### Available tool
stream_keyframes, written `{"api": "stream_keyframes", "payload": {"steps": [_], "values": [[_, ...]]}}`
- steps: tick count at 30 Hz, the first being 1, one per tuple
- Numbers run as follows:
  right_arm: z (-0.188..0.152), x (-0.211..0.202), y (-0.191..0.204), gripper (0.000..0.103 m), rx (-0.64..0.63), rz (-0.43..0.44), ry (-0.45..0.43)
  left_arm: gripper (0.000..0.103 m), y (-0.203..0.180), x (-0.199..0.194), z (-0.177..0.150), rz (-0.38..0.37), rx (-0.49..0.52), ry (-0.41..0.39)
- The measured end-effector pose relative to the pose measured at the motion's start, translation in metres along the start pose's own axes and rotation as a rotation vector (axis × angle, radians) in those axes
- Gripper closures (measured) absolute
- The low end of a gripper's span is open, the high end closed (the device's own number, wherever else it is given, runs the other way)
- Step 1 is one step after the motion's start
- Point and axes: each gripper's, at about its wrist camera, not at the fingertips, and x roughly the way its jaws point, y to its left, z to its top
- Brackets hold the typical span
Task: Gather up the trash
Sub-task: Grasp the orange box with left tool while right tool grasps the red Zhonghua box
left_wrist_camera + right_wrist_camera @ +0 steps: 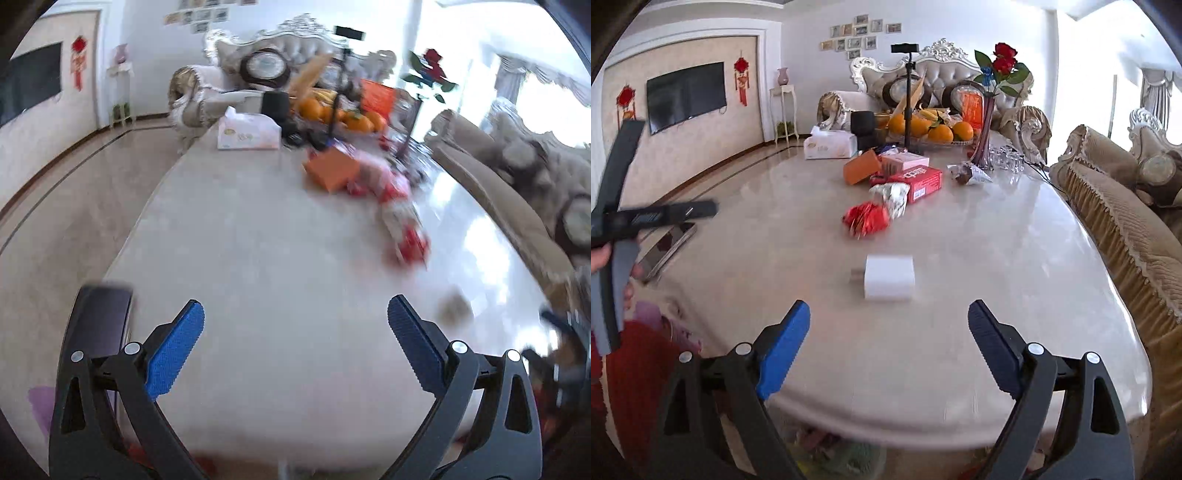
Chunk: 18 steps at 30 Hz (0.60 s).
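On the marble table (960,258) lie a crumpled red wrapper (866,219), a crumpled white wrapper (892,197) and a brown-and-white wrapper (969,173) further back. My right gripper (888,321) is open and empty above the near table edge, short of a white charger block (889,277). My left gripper (295,317) is open and empty over the table (258,240); its view is blurred, with the red and white wrappers (400,218) ahead to the right. The left gripper's body (617,221) shows at the right view's left edge.
A red box (921,182), orange box (860,168), pink box (905,160), tissue box (831,146), fruit bowl (931,129), vase of roses (984,133) and phone tripod (908,92) stand at the back. A phone (666,251) lies at the left edge. A sofa (1126,221) runs along the right.
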Motion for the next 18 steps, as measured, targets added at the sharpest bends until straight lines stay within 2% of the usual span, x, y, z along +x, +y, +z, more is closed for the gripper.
{"api": "stream_keyframes", "payload": {"steps": [2,6,9,13,16,18], "values": [[0.009,0.014,0.0,0.02,-0.004,0.0,0.009,0.006,-0.005,0.023,0.023,0.018,-0.024,0.008],[0.017,0.026,0.0,0.02,-0.034,0.004,0.017,0.006,-0.022,0.067,0.056,0.069,-0.01,0.025],[0.016,0.029,0.0,0.02,-0.033,0.007,0.019,0.006,-0.03,0.103,0.072,0.056,-0.057,0.063],[0.021,0.036,-0.004,0.02,-0.033,0.007,0.018,0.006,-0.046,0.142,0.081,0.002,-0.127,0.099],[0.03,0.037,-0.012,0.02,-0.021,0.013,0.004,0.006,-0.059,0.159,0.086,0.029,-0.057,0.099],[0.044,0.047,-0.028,0.02,0.032,0.019,0.017,0.006,-0.063,0.168,0.093,0.051,0.003,0.097]]}}
